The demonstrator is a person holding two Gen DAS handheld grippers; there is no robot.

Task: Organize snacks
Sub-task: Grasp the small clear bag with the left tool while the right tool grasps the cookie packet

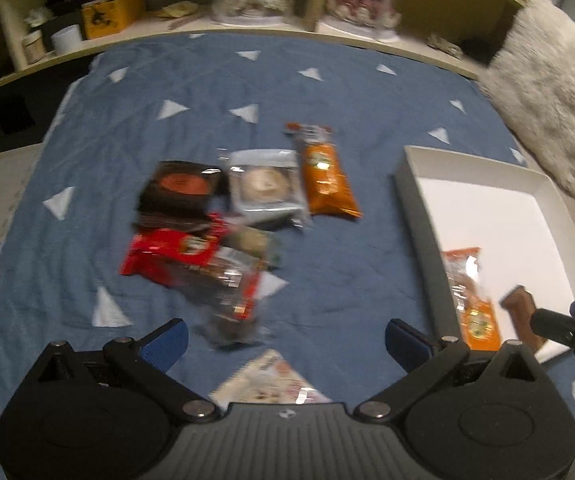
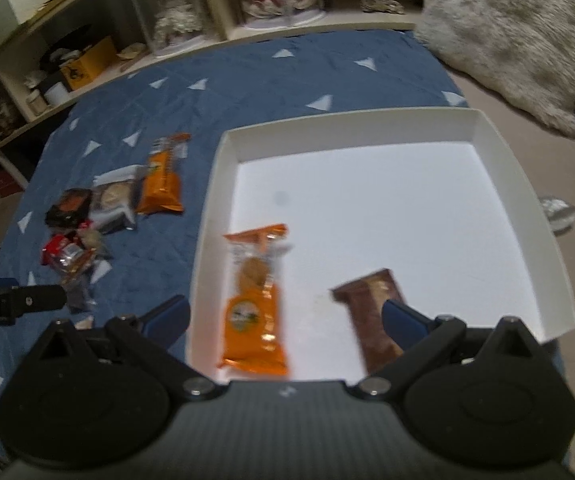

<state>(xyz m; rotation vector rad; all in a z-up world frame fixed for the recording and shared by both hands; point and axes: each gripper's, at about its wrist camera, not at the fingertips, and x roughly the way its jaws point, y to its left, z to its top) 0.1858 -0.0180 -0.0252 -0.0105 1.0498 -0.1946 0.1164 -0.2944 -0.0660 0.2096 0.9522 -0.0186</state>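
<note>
- left hand-held gripper [image 1: 286,340]: black linkage arms, silver pivot screws, blue textured pads [image 1: 166,342], grey ribbed body
- right hand-held gripper [image 2: 286,322]: same build, dark blue pads [image 2: 169,318]

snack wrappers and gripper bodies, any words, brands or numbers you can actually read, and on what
"bot.AI": cut-off white lettering on the black body of the left hand-held gripper, at the right wrist view's left edge.
Orange foil snack packet in the white cardboard tray: round logo, blurred, unreadable.
Red crinkly snack wrapper on the blue quilt: print blurred, unreadable.
</note>
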